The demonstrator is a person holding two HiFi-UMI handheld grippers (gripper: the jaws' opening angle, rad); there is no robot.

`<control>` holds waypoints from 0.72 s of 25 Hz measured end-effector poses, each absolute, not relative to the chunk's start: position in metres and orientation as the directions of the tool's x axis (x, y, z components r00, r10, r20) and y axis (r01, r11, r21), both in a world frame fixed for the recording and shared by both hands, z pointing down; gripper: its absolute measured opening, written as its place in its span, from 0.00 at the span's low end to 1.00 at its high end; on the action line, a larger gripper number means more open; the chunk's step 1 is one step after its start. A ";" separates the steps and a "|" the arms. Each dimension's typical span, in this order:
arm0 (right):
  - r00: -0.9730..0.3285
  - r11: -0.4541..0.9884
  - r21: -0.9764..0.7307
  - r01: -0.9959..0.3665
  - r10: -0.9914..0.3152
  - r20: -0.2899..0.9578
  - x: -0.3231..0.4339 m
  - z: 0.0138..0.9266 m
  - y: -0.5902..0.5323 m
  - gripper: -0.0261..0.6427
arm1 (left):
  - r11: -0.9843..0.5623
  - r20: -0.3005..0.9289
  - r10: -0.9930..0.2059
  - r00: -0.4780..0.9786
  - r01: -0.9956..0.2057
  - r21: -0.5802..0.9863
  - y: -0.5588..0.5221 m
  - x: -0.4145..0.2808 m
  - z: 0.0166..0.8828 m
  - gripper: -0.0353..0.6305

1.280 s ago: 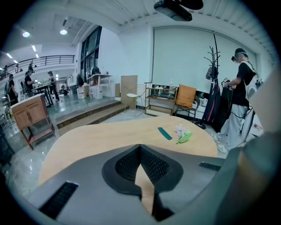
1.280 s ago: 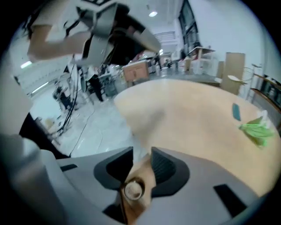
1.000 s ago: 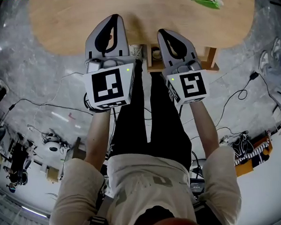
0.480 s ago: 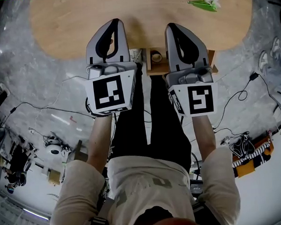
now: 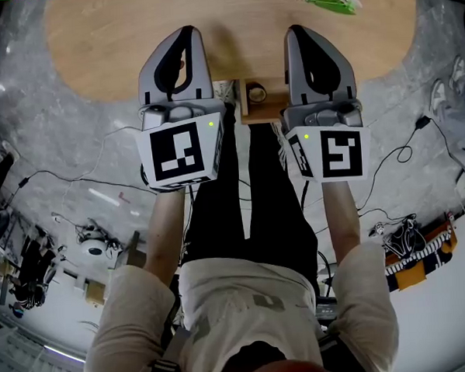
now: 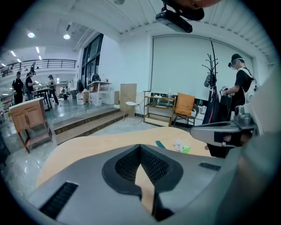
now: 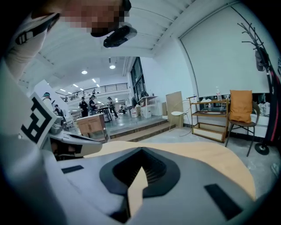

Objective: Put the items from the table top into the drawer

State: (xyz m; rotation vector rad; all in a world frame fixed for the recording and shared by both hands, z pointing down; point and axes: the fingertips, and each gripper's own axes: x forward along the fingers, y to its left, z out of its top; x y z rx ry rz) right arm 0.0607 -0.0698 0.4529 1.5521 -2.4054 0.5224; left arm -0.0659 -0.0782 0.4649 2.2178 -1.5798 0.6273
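Just now the shut, empty right claw (image 5: 299,30) rose past the drawer (image 5: 263,110) over the tabletop (image 5: 109,48), probably for another item. The left claw (image 5: 184,32) was shut too.

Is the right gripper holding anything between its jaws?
No: in the right gripper view the right gripper has its jaws together with nothing between them, only the wooden table beyond.

No words or numbers can be read here. The cube (image 5: 180,151) on the left gripper (image 5: 182,32) and the cube (image 5: 338,154) on the right gripper (image 5: 298,32) each show a black and white square pattern, but these are not letters. The shirt (image 5: 246,297) has a faint grey print that is too dim to read.
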 end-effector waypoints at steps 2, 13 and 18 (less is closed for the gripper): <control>-0.359 0.299 -0.204 -0.932 -0.833 0.421 0.078 0.465 -0.077 0.05 | -0.323 0.537 -0.794 0.286 -0.946 0.026 -0.078 -0.063 0.463 0.06; 0.032 -0.501 -0.449 -0.740 -0.693 0.720 0.186 0.614 -0.115 0.42 | -0.335 0.559 -0.778 0.288 -0.942 0.020 -0.073 -0.063 0.472 0.06; 0.181 -0.666 -0.319 -0.675 -0.568 0.803 0.198 0.658 -0.120 0.42 | -0.336 0.567 -0.775 0.279 -0.942 0.004 -0.073 -0.066 0.477 0.06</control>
